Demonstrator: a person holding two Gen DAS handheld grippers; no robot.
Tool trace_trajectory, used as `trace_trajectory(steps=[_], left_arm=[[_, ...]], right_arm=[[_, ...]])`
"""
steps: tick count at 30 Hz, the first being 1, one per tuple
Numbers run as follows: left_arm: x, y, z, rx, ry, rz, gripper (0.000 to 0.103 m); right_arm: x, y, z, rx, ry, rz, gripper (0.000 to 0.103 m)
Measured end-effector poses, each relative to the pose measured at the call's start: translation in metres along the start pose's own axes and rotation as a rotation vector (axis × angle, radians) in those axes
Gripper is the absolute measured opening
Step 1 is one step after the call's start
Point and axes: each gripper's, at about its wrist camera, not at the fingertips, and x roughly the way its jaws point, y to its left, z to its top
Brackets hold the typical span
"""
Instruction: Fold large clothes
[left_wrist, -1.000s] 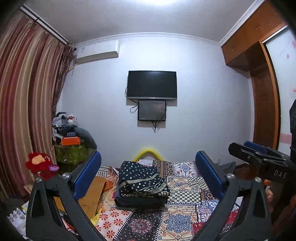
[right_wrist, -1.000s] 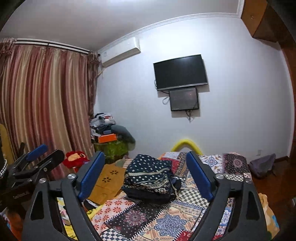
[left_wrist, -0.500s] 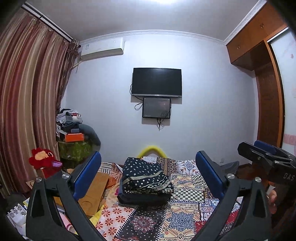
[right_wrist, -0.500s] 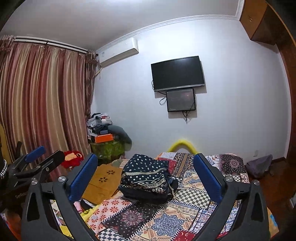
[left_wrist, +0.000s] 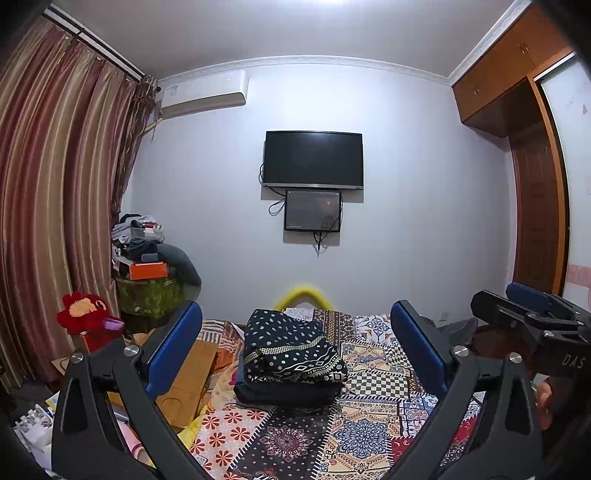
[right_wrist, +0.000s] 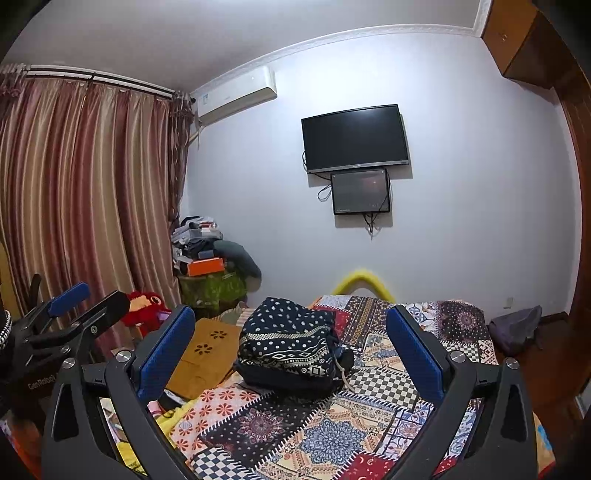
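Clothes (right_wrist: 291, 347) well beyond right gripper (right_wrist: 290, 347)

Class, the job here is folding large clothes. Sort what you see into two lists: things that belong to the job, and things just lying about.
Belongs to the job:
- folded clothes stacked on the bed
- patchwork bedspread
- left hand-held gripper, open
- right hand-held gripper, open

Just lying about:
- red soft toy
- orange box
- television
- curtains

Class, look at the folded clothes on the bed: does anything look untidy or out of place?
Slightly: a white cord trails from under the dark dotted folded garment onto the patchwork bedspread; the pile itself sits neatly.
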Motion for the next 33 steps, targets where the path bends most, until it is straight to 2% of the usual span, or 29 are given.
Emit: trace_trajectory(steps=[33], left_arm=[[0.010, -0.003, -0.001, -0.001, 0.040, -0.027, 0.103]], right_arm=[[-0.002, -0.009, 0.003, 0.011, 0.008, 0.005, 0.103]])
